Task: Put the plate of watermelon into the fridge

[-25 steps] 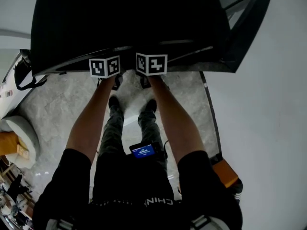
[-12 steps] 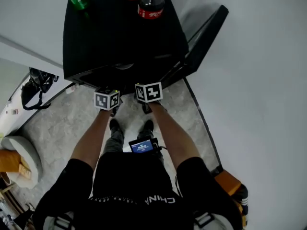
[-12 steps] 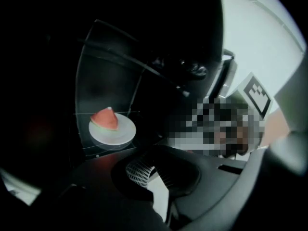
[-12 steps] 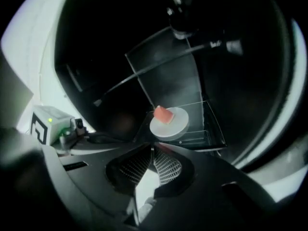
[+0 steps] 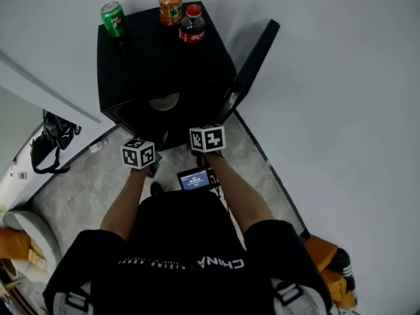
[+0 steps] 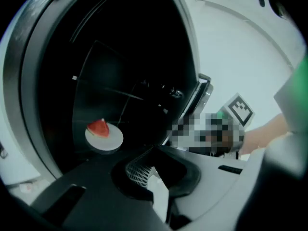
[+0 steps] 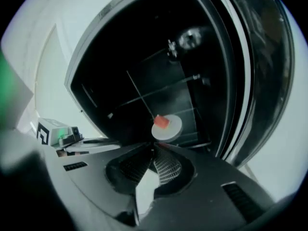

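Observation:
A white plate (image 6: pixel 105 139) with a red watermelon slice (image 6: pixel 98 128) rests on a glass shelf inside the open black fridge (image 5: pixel 164 58). The right gripper view shows the same plate (image 7: pixel 169 128) and slice (image 7: pixel 162 121) just beyond the jaw tips. In the head view the plate (image 5: pixel 164 101) shows as a pale disc in the fridge opening. My left gripper (image 6: pixel 153 149) is shut and empty, held back from the opening. My right gripper (image 7: pixel 153 147) is also shut with nothing in it. Their marker cubes (image 5: pixel 138 153) (image 5: pixel 207 138) hover in front of the fridge.
The fridge door (image 5: pixel 252 61) stands open to the right, near a white wall. A green can (image 5: pixel 113 18), an orange can (image 5: pixel 170 6) and a cola bottle (image 5: pixel 192 25) stand on the fridge top. A black bag (image 5: pixel 46 140) lies on the floor at left.
Both grippers have risen and drawn back from the fridge. The head view has pulled up and away, bringing the fridge top with its drinks into sight.

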`<action>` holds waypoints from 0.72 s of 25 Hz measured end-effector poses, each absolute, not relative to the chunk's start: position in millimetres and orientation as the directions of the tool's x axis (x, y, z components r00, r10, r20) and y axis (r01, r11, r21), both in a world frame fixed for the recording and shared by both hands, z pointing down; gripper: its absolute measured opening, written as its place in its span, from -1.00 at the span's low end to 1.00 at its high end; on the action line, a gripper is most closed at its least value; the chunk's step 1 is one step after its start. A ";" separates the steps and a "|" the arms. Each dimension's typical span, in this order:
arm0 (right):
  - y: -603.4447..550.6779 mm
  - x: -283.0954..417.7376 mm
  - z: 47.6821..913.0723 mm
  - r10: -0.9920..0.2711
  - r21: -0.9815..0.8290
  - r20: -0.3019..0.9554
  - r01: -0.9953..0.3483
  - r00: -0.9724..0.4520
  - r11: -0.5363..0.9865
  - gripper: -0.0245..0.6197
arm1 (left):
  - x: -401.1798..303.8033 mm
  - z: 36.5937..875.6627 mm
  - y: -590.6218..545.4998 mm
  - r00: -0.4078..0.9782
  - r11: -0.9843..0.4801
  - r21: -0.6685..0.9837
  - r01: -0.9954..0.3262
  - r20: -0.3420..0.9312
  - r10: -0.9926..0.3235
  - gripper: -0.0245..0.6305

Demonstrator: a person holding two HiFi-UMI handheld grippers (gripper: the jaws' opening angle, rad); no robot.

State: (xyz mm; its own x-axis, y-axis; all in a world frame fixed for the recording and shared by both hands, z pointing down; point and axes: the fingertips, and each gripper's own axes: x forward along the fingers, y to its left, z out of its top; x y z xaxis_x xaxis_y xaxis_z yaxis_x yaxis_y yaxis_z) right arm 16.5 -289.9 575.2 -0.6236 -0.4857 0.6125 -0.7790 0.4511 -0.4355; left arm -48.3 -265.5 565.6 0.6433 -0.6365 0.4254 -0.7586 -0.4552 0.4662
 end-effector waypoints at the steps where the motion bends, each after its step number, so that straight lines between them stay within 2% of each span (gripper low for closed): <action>1: -293.6 17.5 569.5 -0.493 -0.424 0.608 -0.780 -0.622 0.460 -0.84 | -48.9 560.6 -267.0 0.649 -0.472 0.455 -0.756 0.421 -0.634 -0.89; 8: -291.5 10.7 559.2 -0.494 -0.437 0.583 -0.762 -0.645 0.478 -0.84 | -41.6 550.3 -262.5 0.696 -0.546 0.434 -0.717 0.405 -0.592 -0.89; 18: -261.0 39.2 569.8 -0.484 -0.467 0.573 -0.748 -0.662 0.471 -0.84 | -29.6 561.6 -233.2 0.662 -0.482 0.464 -0.743 0.405 -0.630 -0.89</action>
